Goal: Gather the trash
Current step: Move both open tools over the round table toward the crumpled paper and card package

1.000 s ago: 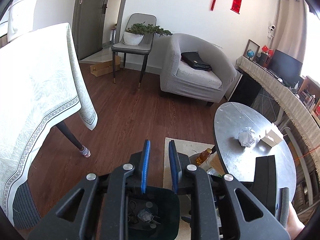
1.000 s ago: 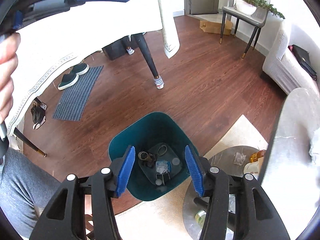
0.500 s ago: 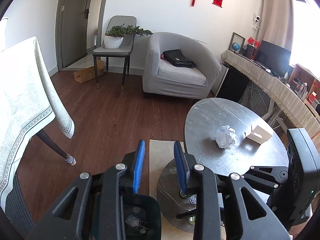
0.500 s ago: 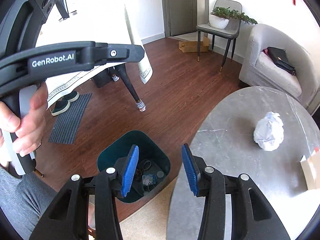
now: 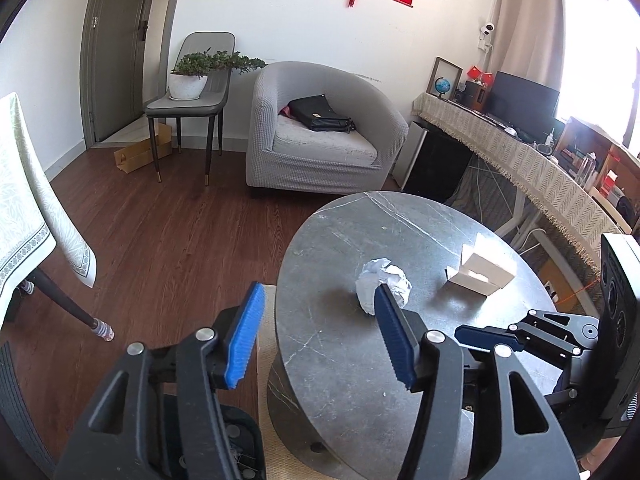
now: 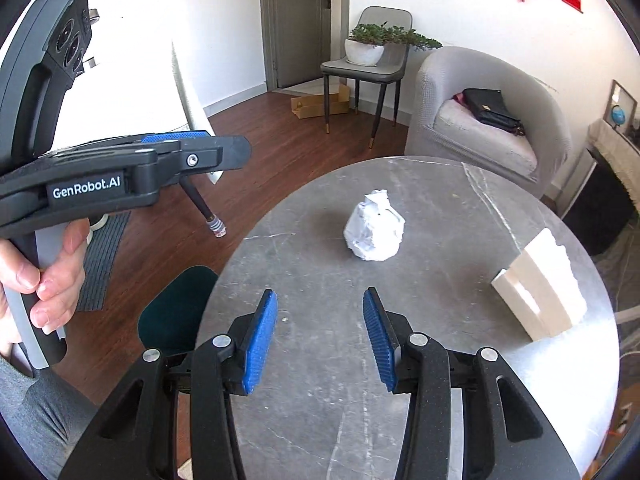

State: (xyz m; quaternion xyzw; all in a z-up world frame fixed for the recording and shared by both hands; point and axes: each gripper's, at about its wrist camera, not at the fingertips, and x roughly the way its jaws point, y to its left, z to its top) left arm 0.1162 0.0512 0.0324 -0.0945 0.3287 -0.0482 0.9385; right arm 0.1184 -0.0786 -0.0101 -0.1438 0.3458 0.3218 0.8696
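Note:
A crumpled white paper ball lies on the round grey stone table; it also shows in the left wrist view. A torn white cardboard box lies to its right, also seen in the left wrist view. My right gripper is open and empty over the table, short of the ball. My left gripper is open and empty at the table's left edge. A dark teal trash bin stands on the floor left of the table, with litter inside.
A grey armchair with a black bag stands behind the table. A chair with a potted plant is at the back left. A cloth-covered dining table is on the left. A long desk runs along the right.
Both grippers have swung from above the bin up to the round table. The left gripper has opened wider. The paper ball and box are now in front of both.

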